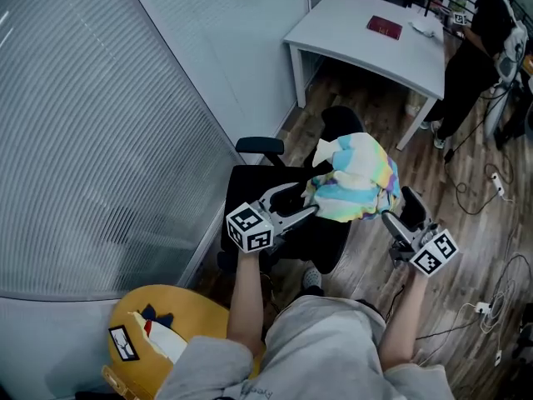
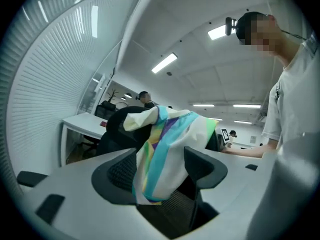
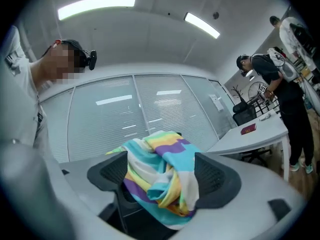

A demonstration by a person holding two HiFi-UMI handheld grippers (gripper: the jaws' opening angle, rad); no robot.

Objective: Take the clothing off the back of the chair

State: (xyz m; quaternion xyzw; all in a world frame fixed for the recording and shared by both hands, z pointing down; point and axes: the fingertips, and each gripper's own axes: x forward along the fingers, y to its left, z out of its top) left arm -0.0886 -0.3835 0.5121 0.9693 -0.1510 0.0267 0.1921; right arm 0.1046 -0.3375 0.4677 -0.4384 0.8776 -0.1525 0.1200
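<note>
Partition wall (image 1: 125,140) seemingly close beside chair (image 1: 250,186)

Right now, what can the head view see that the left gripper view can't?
Only the head view shows the yellow round thing and the cables on the floor. Only the left gripper view shows the ceiling lights. Both show the striped clothing on the black chair and the white desk.

Left gripper (image 1: 301,203) and right gripper (image 1: 400,210) held level, jaws wide apart.
</note>
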